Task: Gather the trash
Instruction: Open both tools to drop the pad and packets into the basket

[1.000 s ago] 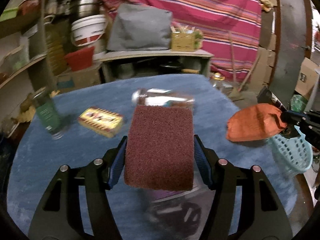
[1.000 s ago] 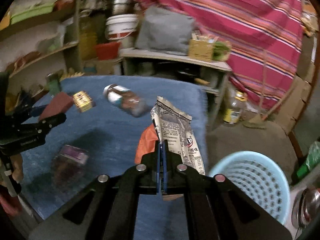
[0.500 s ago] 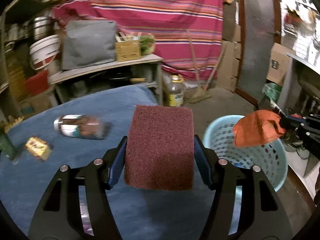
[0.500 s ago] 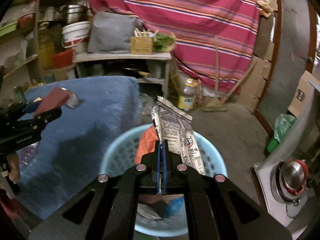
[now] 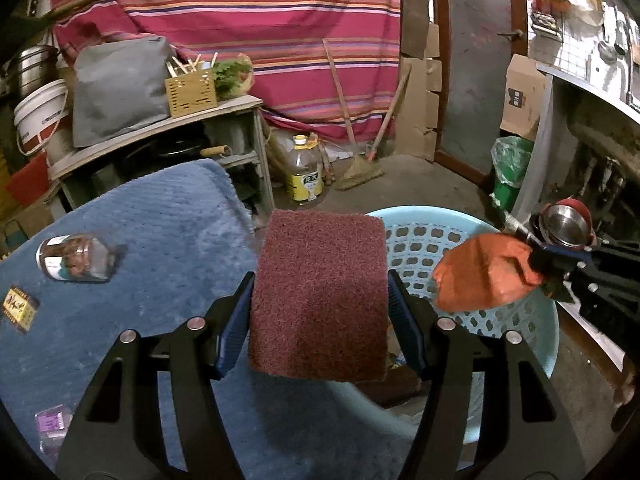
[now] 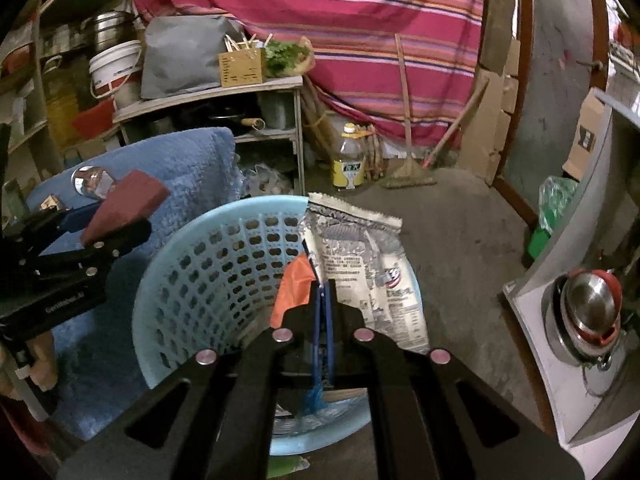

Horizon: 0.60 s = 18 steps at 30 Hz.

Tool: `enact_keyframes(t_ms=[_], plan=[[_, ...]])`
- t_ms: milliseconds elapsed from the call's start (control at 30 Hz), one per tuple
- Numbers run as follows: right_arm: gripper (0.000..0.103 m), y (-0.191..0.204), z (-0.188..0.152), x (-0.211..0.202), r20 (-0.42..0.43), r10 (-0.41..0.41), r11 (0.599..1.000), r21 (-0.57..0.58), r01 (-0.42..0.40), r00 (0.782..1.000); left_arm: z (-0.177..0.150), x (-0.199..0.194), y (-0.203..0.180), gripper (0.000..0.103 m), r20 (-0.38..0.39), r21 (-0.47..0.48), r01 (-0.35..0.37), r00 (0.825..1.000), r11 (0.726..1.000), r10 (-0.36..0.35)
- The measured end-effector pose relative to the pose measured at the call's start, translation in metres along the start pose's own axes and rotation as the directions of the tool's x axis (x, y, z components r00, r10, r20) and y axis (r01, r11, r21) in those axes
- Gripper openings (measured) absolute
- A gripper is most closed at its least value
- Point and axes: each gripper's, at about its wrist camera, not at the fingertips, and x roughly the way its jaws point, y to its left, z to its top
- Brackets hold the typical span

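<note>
Over basket (image 6: 208,280), both tongs clamped.

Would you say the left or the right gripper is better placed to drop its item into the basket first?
Right, probably. The right gripper holds its snack wrapper directly over the blue basket, while the left gripper holds its scouring pad at the basket's near edge.

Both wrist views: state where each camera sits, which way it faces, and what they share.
Left wrist: on the left gripper, looking along its fingers over the held scouring pad toward the basket; the right gripper shows at right.
Right wrist: on the right gripper, looking down into the basket past the held wrapper; the left gripper shows at left.
Shared: basket, blue cloth, oil bottle, striped curtain.
</note>
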Motion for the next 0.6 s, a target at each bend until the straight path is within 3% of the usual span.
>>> enact_keyframes(t_ms=[200,367,600], plan=[[0.002,0.0,0.0,0.008,-0.007,0.02,1.0,0.012,-0.02,1.0,0.009,0.005,-0.005,0.079,0.015,-0.01,0.007,1.0,1.0,-0.007],[0.002,0.009,-0.001,0.013,-0.012,0.049,0.999,0.011,-0.048,0.999,0.012,-0.001,0.004,0.089,0.04,-0.025,-0.041,0.998,0.999,0.042],[0.003,0.027,-0.004,0.03,-0.04,0.044,0.999,-0.003,-0.044,0.998,0.01,-0.019,0.031,0.092,0.057,-0.057,-0.09,0.994,0.994,0.093]])
